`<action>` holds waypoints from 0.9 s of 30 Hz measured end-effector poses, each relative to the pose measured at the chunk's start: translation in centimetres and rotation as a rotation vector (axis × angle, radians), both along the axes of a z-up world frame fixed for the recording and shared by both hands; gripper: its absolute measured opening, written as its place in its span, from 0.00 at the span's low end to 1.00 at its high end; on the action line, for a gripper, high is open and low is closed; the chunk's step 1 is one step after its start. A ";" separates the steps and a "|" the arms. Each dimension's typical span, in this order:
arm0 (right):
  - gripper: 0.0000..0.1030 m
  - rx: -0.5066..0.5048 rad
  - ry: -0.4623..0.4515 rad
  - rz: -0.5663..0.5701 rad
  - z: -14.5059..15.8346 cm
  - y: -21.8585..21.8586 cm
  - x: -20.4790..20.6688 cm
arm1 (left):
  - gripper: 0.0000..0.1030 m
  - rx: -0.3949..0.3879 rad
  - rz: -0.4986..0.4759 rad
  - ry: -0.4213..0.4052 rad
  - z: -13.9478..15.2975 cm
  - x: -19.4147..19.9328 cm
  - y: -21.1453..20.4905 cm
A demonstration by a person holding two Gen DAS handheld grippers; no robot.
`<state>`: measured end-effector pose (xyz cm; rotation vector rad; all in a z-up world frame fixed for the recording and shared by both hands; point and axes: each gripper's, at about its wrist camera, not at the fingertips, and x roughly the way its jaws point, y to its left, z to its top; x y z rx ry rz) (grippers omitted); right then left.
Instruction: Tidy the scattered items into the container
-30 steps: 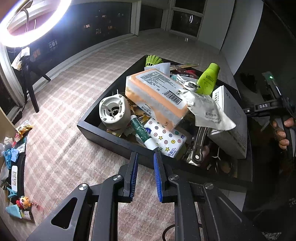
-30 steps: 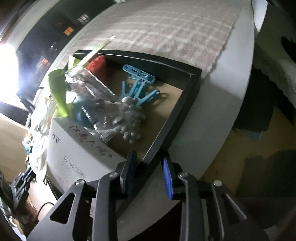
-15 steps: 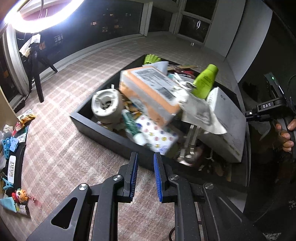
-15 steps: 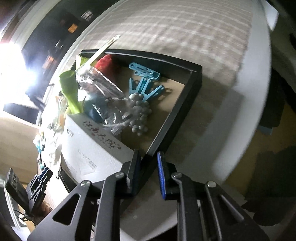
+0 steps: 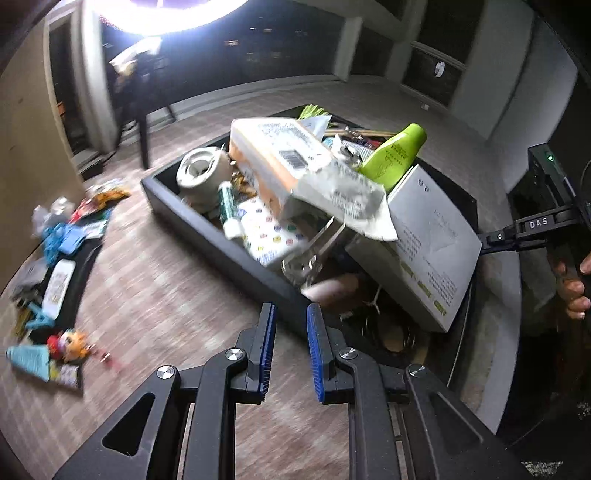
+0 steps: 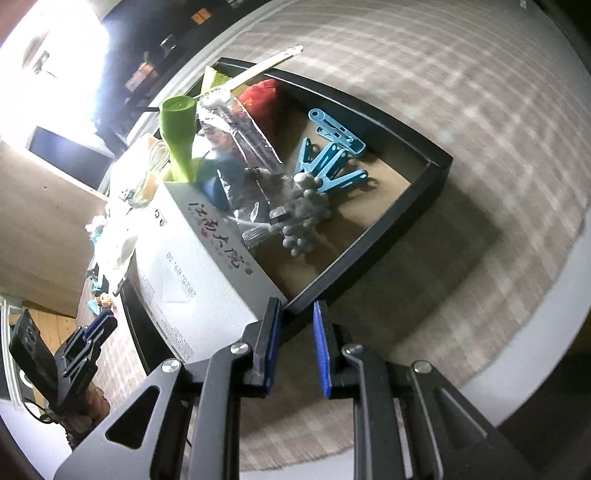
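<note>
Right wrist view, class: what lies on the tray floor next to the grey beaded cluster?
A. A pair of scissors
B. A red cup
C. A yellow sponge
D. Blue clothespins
D: several blue clothespins lie fanned out on the floor of the black tray, touching the grey beaded cluster.

Both wrist views close, facing tray (image 5: pixel 207 230) from opposite sides.

I'm working in a home at night: dark windows (image 5: pixel 432 70) are wrapping around a checked rug (image 5: pixel 155 295), and a ring light (image 5: pixel 159 14) is glaring overhead.
</note>
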<state>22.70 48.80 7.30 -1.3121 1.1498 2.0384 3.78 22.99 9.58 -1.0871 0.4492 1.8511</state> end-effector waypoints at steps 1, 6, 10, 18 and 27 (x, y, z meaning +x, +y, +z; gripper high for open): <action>0.17 0.004 0.001 0.013 0.0 0.0 -0.7 | 0.16 0.001 0.013 -0.001 -0.1 -0.4 -0.6; 0.17 0.009 0.000 0.057 0.0 0.0 -2.0 | 0.16 0.022 0.078 0.012 0.8 -0.8 -2.4; 0.17 0.129 0.005 0.098 1.2 -0.7 -1.8 | 0.16 0.034 0.157 0.024 1.9 -0.7 -4.9; 0.18 0.280 0.193 0.282 6.8 -4.4 -2.9 | 0.20 0.007 0.406 0.073 3.2 -1.7 -12.3; 0.34 0.334 0.349 0.705 10.7 -14.9 -14.3 | 0.41 -0.003 0.699 0.055 4.6 -3.4 -21.5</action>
